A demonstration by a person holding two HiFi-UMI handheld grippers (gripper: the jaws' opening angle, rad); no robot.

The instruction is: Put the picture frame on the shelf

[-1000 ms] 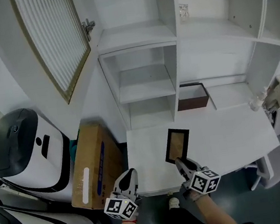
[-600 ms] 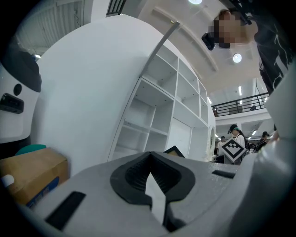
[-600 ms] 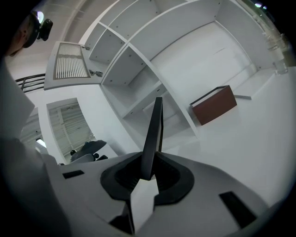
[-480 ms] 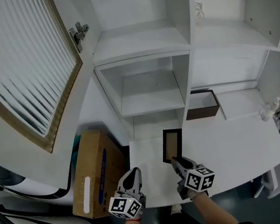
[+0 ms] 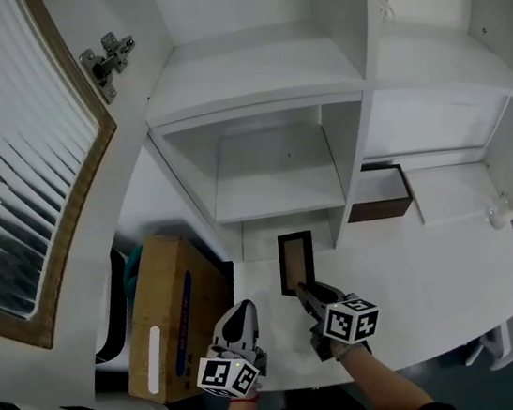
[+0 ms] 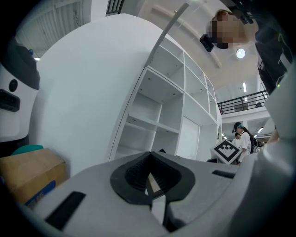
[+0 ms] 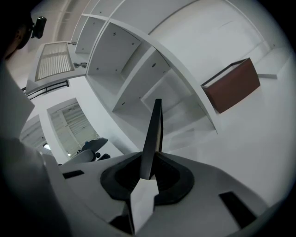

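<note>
The picture frame [image 5: 296,260], black-edged with a tan middle, lies flat just above the white desk [image 5: 435,264], its far end at the mouth of the shelf unit's lowest cubby [image 5: 284,233]. My right gripper [image 5: 304,290] is shut on its near edge. In the right gripper view the frame [image 7: 152,134] stands edge-on between the pads, pointing at the white shelves [image 7: 152,78]. My left gripper [image 5: 242,311] hovers to the left of the frame with its jaws together and nothing in them. The left gripper view shows its pads [image 6: 150,180] meeting, with the shelves [image 6: 152,125] ahead.
A brown open box [image 5: 378,193] sits on the desk right of the cubby, also seen in the right gripper view [image 7: 231,85]. A cardboard carton [image 5: 173,315] stands on the floor at left. A louvred cabinet door [image 5: 8,187] hangs open at upper left. A small bottle [image 5: 500,209] is at far right.
Both grippers have moved forward toward the shelf unit. The frame has travelled with the right gripper and its far end now reaches the lowest cubby's opening.
</note>
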